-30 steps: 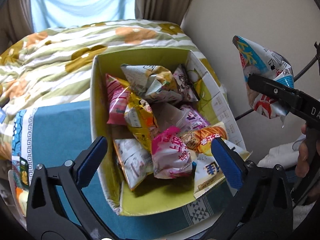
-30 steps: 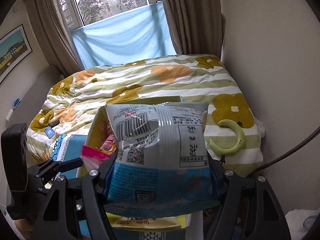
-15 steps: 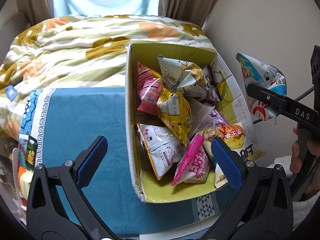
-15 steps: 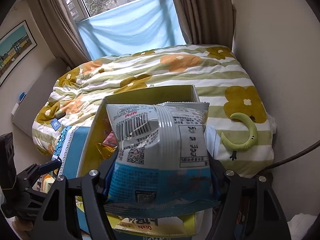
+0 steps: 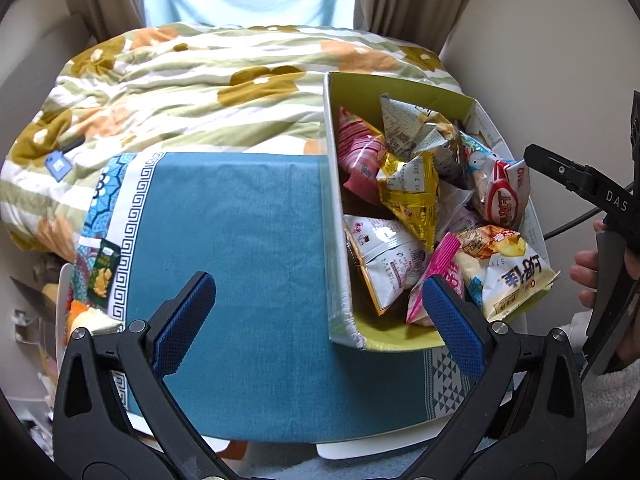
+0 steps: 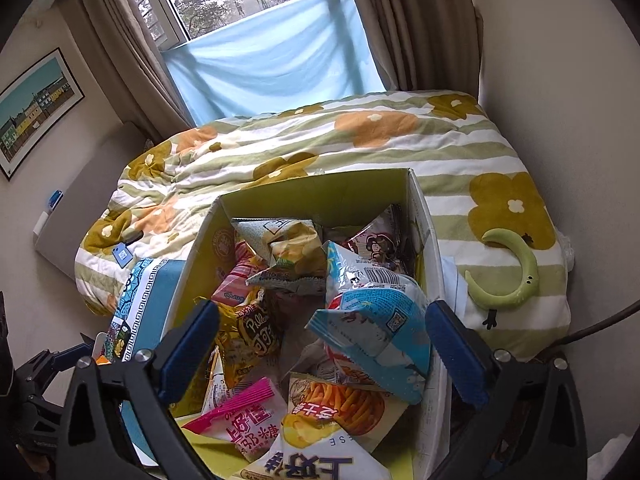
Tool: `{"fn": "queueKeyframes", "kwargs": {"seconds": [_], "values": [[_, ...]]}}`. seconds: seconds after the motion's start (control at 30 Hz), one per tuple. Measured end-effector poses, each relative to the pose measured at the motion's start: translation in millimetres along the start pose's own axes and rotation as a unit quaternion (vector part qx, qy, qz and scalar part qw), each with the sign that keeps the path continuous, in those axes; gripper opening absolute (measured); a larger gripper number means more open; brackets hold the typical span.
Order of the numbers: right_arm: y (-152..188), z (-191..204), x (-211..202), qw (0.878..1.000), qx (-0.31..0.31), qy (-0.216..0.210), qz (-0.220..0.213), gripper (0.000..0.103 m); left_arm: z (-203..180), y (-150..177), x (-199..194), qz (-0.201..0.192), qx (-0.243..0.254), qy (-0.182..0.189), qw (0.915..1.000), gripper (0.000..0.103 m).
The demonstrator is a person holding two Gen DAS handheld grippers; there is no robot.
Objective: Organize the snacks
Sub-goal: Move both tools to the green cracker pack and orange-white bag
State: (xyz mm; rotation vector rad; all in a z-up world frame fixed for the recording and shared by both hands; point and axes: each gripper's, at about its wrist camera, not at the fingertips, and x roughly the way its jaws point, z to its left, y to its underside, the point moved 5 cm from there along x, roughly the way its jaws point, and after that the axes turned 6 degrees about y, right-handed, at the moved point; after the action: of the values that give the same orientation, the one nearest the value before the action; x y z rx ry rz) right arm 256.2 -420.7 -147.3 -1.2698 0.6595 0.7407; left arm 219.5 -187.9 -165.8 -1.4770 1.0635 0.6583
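A yellow-green cardboard box [image 5: 335, 216] [image 6: 200, 248] full of snack bags stands on a blue cloth [image 5: 240, 248]. A blue and white snack bag [image 6: 380, 328] [image 5: 498, 188] lies on top of the pile at the box's right side. My right gripper [image 6: 322, 344] is open just above it, with nothing in it; it shows in the left wrist view [image 5: 568, 172] at the right edge. My left gripper [image 5: 316, 316] is open and empty over the cloth at the box's near left corner.
A flowered quilt [image 5: 208, 92] covers the bed behind the box. A green crescent toy [image 6: 508, 272] lies on the bed to the right. Small packets [image 5: 102, 272] sit at the cloth's left edge. A wall stands close on the right.
My right gripper opened and let go of the blue and white bag, which now lies in the box. My left gripper moved left, away from the box.
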Motion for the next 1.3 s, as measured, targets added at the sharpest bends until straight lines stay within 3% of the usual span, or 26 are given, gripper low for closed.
{"fn": "queueKeyframes", "kwargs": {"seconds": [0.17, 0.37, 0.7, 1.03, 1.2, 1.3], "values": [[7.3, 8.5, -16.6, 0.999, -0.02, 0.017, -0.02, 0.102, 14.3, 11.7, -14.5, -0.01, -0.002, 0.007, 0.9999, 0.102], [16.4, 46.4, -41.6, 0.997, -0.056, 0.037, -0.035, 0.102, 47.0, 21.5, -41.8, -0.034, 0.015, 0.016, 0.9991, 0.102], [48.9, 166.2, -44.4, 0.996, -0.068, 0.034, -0.04, 0.102, 174.6, 40.2, -84.3, -0.036, 0.011, 0.02, 0.9991, 0.102], [129.0, 309.5, 19.8, 0.997, -0.052, -0.007, 0.048, 0.102, 311.7, 54.3, -87.1, -0.003, 0.014, -0.002, 0.9999, 0.102], [184.0, 368.4, 61.5, 0.994, -0.045, -0.01, 0.103, 0.102, 346.3, 50.2, -56.6, 0.022, 0.024, 0.008, 0.9994, 0.102], [209.4, 397.1, 78.4, 0.993, -0.034, -0.016, 0.114, 0.102, 358.7, 46.9, -40.6, 0.03, 0.023, 0.018, 0.9991, 0.102]]}}
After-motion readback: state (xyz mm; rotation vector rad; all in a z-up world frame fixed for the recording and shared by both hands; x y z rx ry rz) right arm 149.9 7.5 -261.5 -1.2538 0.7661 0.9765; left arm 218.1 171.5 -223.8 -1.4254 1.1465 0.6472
